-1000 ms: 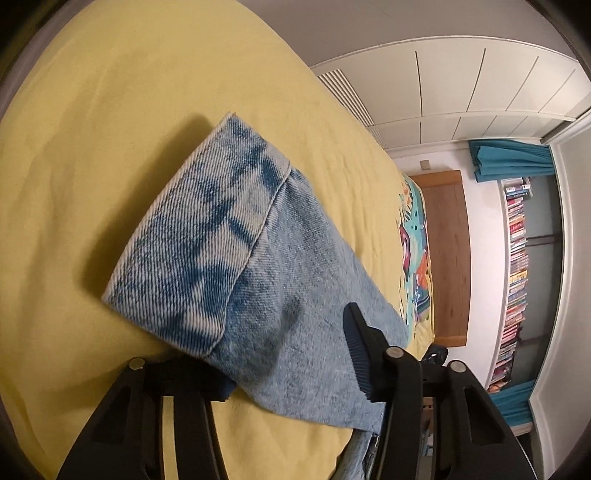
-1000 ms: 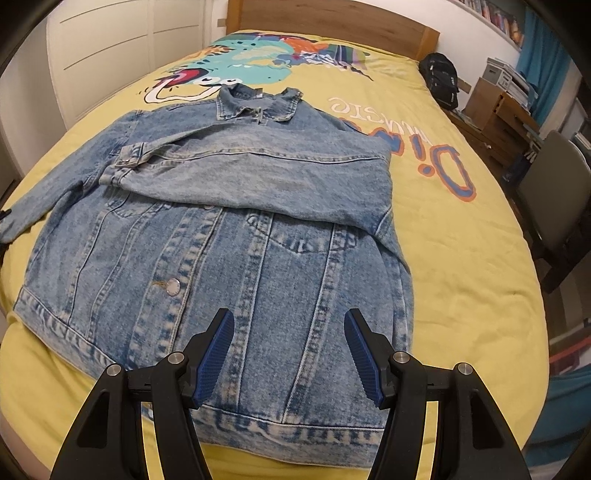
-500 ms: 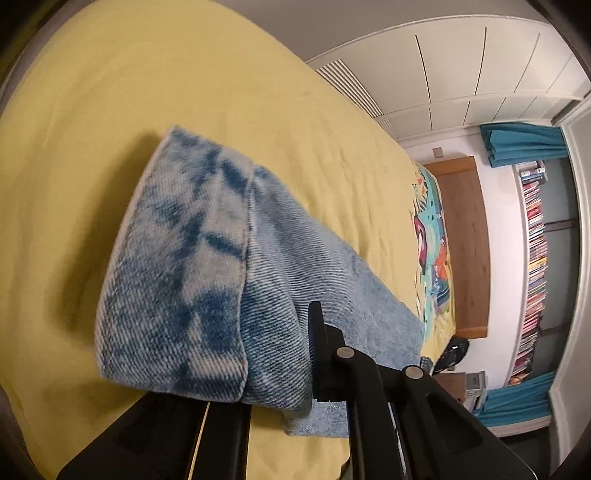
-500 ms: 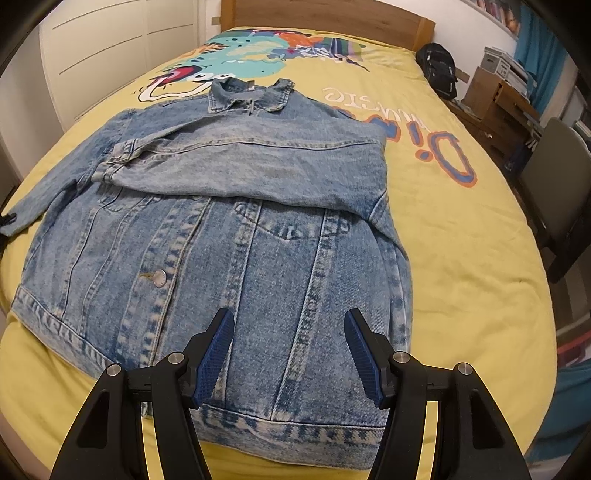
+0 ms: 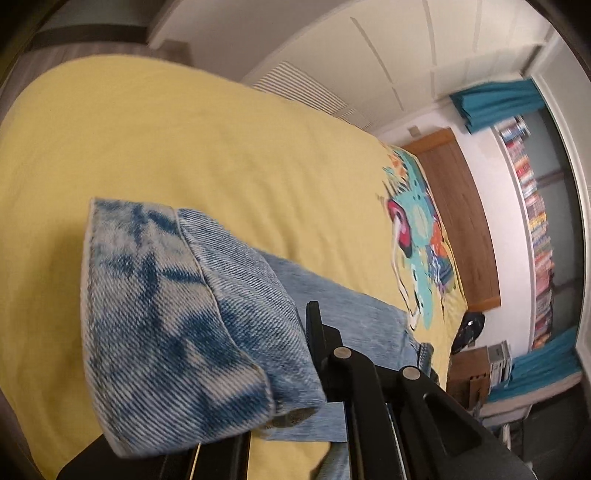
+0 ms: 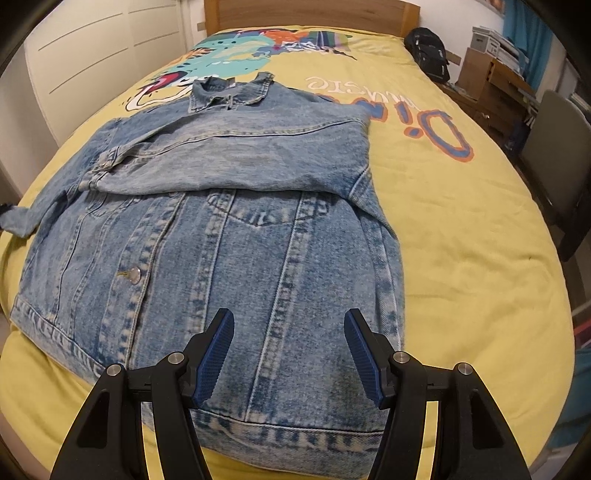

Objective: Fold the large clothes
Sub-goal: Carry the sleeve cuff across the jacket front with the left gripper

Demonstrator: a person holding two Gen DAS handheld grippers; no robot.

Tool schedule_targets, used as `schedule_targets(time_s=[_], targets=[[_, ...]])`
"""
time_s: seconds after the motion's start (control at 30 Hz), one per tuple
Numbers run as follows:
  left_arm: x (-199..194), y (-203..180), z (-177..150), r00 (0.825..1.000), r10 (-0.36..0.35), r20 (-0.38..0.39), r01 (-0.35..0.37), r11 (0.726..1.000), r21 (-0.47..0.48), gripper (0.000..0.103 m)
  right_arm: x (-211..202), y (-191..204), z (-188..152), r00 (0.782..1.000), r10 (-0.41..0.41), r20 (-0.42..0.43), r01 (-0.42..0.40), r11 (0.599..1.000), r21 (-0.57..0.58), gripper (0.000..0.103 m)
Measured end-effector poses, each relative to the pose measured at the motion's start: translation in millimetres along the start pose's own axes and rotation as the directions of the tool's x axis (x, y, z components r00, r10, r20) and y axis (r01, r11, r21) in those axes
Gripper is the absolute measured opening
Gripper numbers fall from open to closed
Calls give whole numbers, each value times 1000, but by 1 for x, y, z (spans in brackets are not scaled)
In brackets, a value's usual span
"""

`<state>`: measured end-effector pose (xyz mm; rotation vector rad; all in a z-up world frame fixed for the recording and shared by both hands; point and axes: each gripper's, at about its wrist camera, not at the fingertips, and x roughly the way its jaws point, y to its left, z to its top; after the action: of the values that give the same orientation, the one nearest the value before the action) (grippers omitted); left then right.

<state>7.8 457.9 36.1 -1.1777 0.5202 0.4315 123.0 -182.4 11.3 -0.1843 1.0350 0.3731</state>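
Observation:
A blue denim jacket [image 6: 236,240] lies front-up on the bed, with one sleeve [image 6: 221,162] folded across its chest. The other sleeve runs off to the left edge of the right wrist view [image 6: 14,221]. In the left wrist view its cuff [image 5: 166,314] is raised off the cover, and my left gripper [image 5: 308,325] is shut on it; the denim hides one finger. My right gripper [image 6: 288,332] hovers open over the jacket's lower front, just above the hem, with nothing between its blue pads.
The yellow printed bed cover [image 6: 461,240] surrounds the jacket. A wooden headboard [image 6: 314,14] stands at the far end and white wardrobe doors [image 6: 92,55] on the left. A black backpack [image 6: 426,55], boxes and a grey chair [image 6: 557,147] stand to the right of the bed.
My left gripper's jaws closed on the sleeve cuff and lifted it off the bed. My right gripper moved slightly lower towards the jacket's hem, staying open.

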Motion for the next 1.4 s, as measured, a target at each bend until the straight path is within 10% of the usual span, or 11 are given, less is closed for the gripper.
schedule_targets(time_s=[0.67,1.0,1.4], targets=[[95,-238,-98,974,-132,-186,187,929,321,4,-1,-42,-5,999,38,39,-41,997,73,64],[158,-350,-227,919,-134,-371,317,812,490,4,-6,-83,-14,999,17,42,-23,988,152,64],[204,-336,-382,836,52,-546,364,692,624,4,1,-104,-28,1000,13,14,-15,979,201,64]])
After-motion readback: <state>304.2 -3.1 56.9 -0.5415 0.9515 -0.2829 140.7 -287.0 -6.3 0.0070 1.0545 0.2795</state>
